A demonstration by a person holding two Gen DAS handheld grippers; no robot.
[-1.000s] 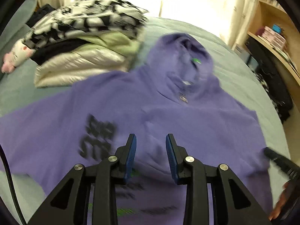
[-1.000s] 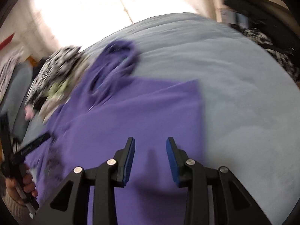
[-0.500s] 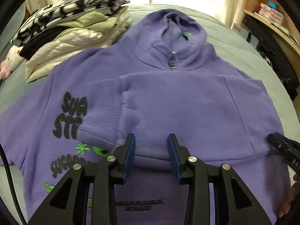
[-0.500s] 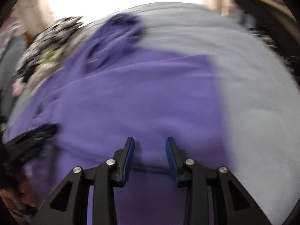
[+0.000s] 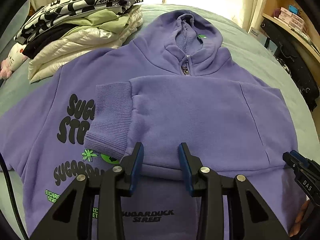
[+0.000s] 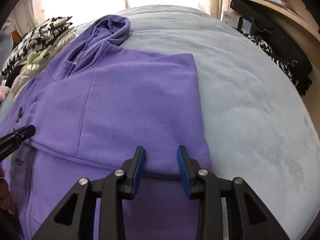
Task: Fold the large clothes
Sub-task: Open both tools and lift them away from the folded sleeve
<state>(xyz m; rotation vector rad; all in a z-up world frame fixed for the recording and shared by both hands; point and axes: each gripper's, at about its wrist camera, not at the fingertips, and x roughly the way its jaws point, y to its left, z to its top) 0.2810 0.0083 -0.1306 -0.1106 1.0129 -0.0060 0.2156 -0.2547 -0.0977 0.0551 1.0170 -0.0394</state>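
1. Two grippers are over the purple hoodie point(image 5: 200, 108), which lies face up on your pale blue-grey bed cover point(image 6: 250, 84), hood pointing away from you.
2. Your left gripper point(image 5: 161, 166) hangs low over the lower edge of the folded-over sleeve point(image 5: 180, 120). Its blue pads stand a modest way apart, with cloth showing in the gap between them; nothing is pinched.
3. Your right gripper point(image 6: 160, 166) sits over the same folded edge, nearer the hoodie's right side. Its jaws are likewise partly apart and grip nothing.
4. That sleeve runs across the chest, and its ribbed cuff point(image 5: 109, 118) covers part of the black lettering on the front.
5. In the left wrist view, the tip of your right gripper shows at the right edge, touching or just above the fold; you cannot tell which.
6. A pile of folded clothes point(image 5: 80, 30) sits beyond the hoodie's shoulder on the left, touching or just beside it.
7. A wooden shelf point(image 6: 276, 6) with small boxes stands to the right of the bed, and dark bags point(image 6: 280, 46) lie beneath it.
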